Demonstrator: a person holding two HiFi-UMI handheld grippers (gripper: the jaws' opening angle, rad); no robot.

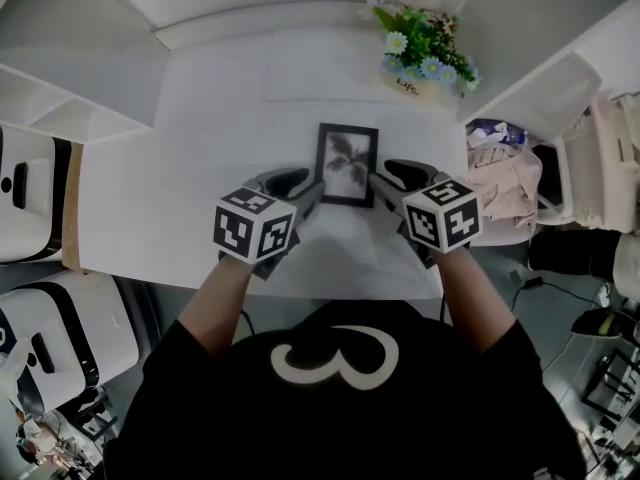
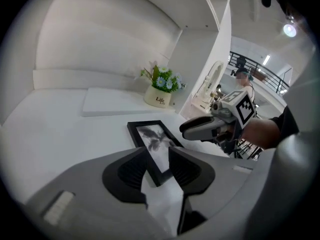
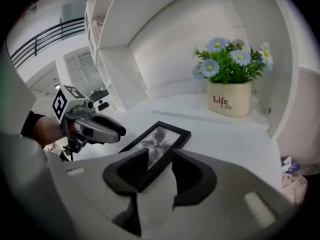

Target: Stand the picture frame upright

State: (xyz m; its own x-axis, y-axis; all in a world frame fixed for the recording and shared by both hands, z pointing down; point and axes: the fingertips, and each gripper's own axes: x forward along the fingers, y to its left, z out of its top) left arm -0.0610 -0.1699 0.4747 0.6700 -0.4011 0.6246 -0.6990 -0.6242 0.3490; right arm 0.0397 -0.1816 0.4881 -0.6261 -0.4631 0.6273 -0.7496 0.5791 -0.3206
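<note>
Below, in the head view, the frame (image 1: 347,164) lies flat on the white table (image 1: 190,178), its long side running away from the person, a dark leafy print under the glass. The left gripper (image 1: 316,192) comes at its near left corner and the right gripper (image 1: 377,181) at its right edge, close to the near corner, so the two flank the frame's near end. Each marker cube sits just ahead of a bare forearm. A flowerpot (image 1: 423,56) with blue and white blooms stands at the table's far right corner, well apart from the frame, and a low white slab (image 1: 320,68) lies at the back. A pink cloth (image 1: 512,183) hangs off to the right, beyond the table edge.

Next, the left gripper view: the jaws stand apart, released, and the frame's near corner reaches into the gap between them. Neither pad presses on it; pale table shows beside the black moulding. The right gripper hovers over the frame's far side, its tip above the moulding.

Last, the right gripper view: these jaws are spread too, gripping nothing. The frame's near end runs in between them, lying closer to the left pad, with open table before the right one. The left gripper shows beyond, low over the table at the frame's other side. The pot, lettered "Life", stands at the back on the slab.
</note>
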